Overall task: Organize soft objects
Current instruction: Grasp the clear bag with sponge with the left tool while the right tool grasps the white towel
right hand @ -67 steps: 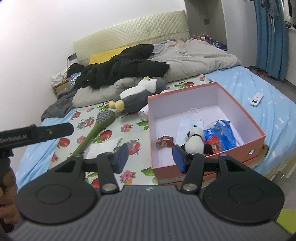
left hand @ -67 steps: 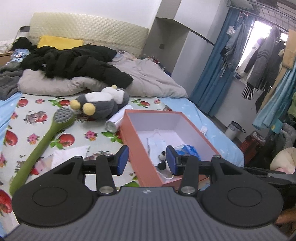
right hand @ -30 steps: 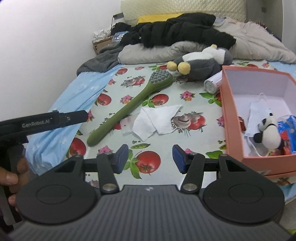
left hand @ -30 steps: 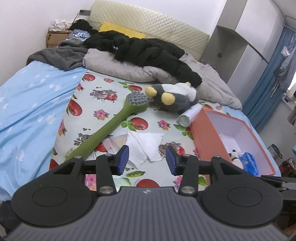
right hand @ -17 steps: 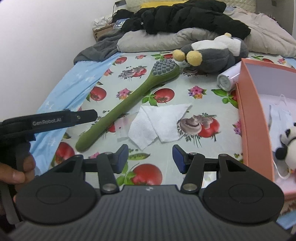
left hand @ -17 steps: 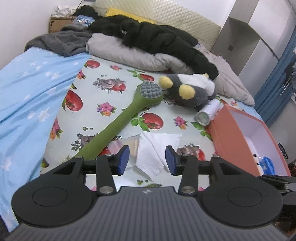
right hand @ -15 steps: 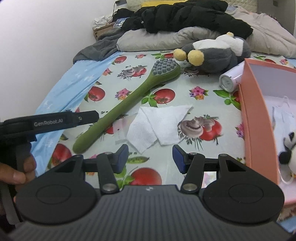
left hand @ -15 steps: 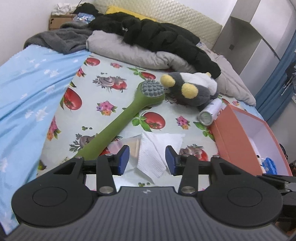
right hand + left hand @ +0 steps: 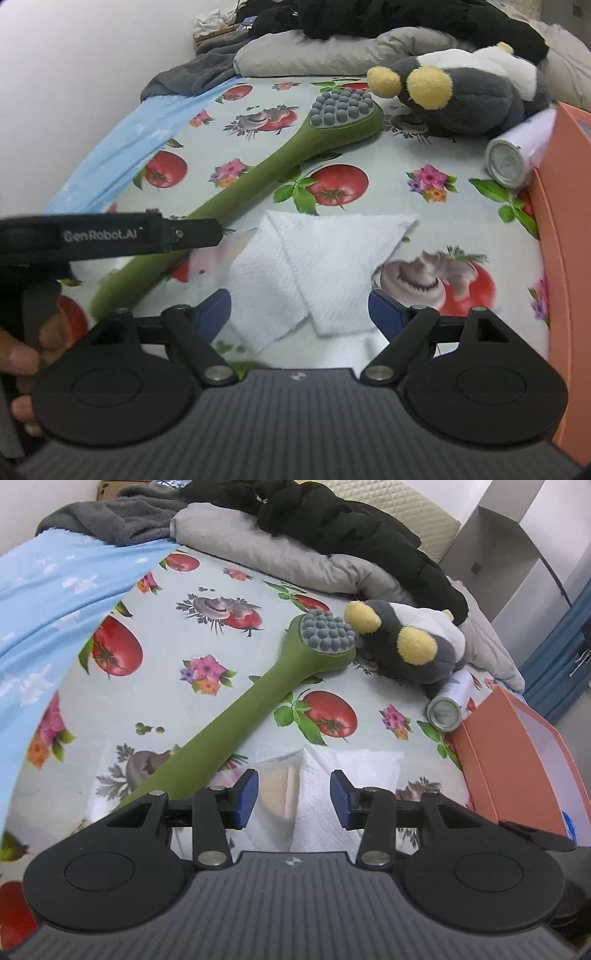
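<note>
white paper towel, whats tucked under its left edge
In the left wrist view a clear packet holding something beige and rounded sticks out from under the white paper towel, beside the green massage brush. How far the packet runs beneath the towel is hidden, as is anything else under it.

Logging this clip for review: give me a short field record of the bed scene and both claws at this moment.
surface: fruit-print sheet
nearest item: white paper towel, folded, flat
beside it: green massage brush, lying diagonally
plush: grey penguin toy, by brush head
container: orange box, open
left claw: open, empty
right claw: jaws just opening, empty, above towel
</note>
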Action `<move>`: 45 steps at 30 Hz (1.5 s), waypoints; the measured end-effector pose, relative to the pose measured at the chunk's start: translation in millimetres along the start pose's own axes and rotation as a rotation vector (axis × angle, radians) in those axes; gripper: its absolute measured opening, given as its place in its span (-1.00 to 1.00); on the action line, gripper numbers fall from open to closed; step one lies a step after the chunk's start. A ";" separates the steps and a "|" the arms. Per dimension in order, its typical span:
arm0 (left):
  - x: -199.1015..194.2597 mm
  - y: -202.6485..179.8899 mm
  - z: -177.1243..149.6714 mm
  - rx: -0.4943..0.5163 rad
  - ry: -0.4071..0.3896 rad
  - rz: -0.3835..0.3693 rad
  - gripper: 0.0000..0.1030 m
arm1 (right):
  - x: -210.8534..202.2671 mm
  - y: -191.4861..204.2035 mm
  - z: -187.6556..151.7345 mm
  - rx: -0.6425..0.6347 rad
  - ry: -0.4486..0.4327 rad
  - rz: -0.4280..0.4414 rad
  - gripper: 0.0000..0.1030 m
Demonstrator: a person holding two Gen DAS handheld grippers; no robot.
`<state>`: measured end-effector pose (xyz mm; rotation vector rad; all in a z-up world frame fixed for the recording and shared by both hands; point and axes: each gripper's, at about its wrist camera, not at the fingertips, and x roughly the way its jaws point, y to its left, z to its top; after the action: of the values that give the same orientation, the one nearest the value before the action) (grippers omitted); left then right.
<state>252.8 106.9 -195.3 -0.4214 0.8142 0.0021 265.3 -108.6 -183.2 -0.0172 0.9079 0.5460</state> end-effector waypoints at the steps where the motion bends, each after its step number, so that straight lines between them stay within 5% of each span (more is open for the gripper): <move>1: 5.6 0.0 0.7 0.001 0.006 0.012 -0.05 | 7.0 -0.1 0.5 -0.012 -0.003 -0.003 0.62; 12: 40.0 6.5 -3.1 -0.035 0.074 0.075 -0.05 | 54.0 1.4 -7.1 -0.149 0.023 -0.056 0.56; 19: 44.4 3.6 -3.6 -0.039 0.082 0.076 -0.05 | 51.0 3.8 -5.6 -0.182 0.008 -0.029 -0.61; 22: 43.7 2.8 -3.3 -0.039 0.083 0.078 -0.05 | 49.1 2.3 -3.2 -0.159 0.019 -0.012 -0.71; 32: 43.6 0.1 -2.4 -0.037 0.089 0.081 -0.01 | 18.6 -27.0 -8.9 -0.098 -0.006 -0.121 -0.73; 39: 48.1 -10.8 -3.9 -0.001 0.092 0.093 0.34 | 13.7 -44.9 -17.3 -0.055 0.023 -0.176 -0.64; 43: 54.0 -19.7 -6.5 0.046 0.092 0.102 0.53 | 10.6 -52.2 -19.7 -0.003 0.028 -0.155 -0.12; 45: 57.4 -26.1 -8.8 0.085 0.087 0.127 0.54 | 10.0 -54.1 -20.3 0.015 0.022 -0.153 -0.09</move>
<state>290.4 70.6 -231.6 -0.2907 0.9221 0.0679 279.8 -155.8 -214.8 -0.0784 0.9241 0.3971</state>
